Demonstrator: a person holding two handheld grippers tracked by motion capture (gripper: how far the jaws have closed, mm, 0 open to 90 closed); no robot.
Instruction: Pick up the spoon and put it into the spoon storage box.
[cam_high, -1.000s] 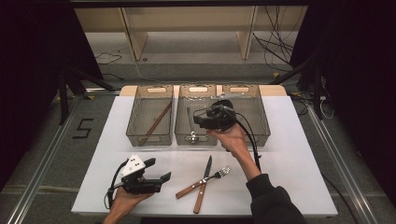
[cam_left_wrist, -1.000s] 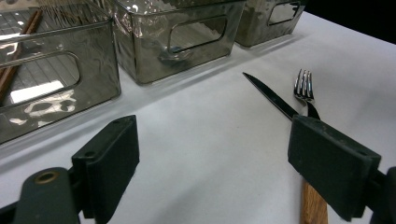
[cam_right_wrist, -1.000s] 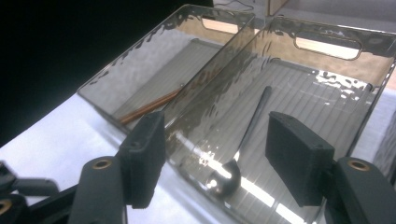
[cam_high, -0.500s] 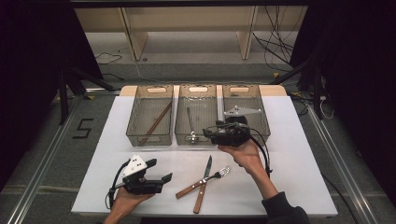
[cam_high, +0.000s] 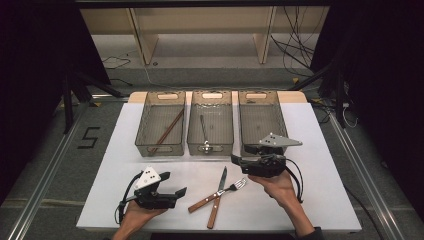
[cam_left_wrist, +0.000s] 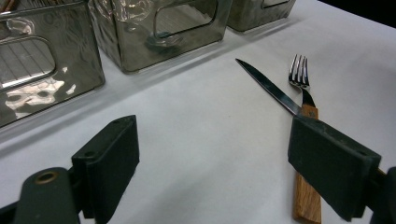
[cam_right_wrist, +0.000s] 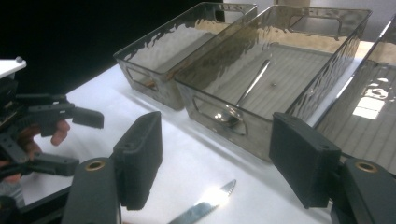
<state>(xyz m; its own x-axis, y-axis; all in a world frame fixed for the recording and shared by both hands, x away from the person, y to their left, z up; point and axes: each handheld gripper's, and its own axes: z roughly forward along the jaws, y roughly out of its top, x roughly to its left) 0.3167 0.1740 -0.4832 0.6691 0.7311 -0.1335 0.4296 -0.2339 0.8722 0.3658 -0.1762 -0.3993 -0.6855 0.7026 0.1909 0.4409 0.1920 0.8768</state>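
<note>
A knife (cam_high: 218, 191) and a fork (cam_high: 223, 191), both with wooden handles, lie crossed on the white table (cam_high: 325, 165) between my two grippers. My left gripper (cam_high: 172, 183) rests at the near left, open and empty. In the left gripper view its jaws (cam_left_wrist: 212, 135) stand wide apart, with the knife (cam_left_wrist: 266, 84) and fork (cam_left_wrist: 299, 74) ahead to the right. My right gripper (cam_high: 241, 154) hovers open just in front of the right bin (cam_high: 262, 120), pointing left. In the right gripper view (cam_right_wrist: 217, 130) the knife tip (cam_right_wrist: 205, 207) lies below its spread jaws.
Three smoky clear bins stand in a row at the back. The left bin (cam_high: 145, 125) holds a wooden stick (cam_high: 167, 131), and the middle bin (cam_high: 192, 125) holds a spoon (cam_high: 204, 135). The right bin holds nothing. White table surface lies bare to the right of the cutlery.
My right gripper has drawn back from above the middle and right bins, toward the person and lower, stopping in front of the right bin. The left gripper has stayed put.
</note>
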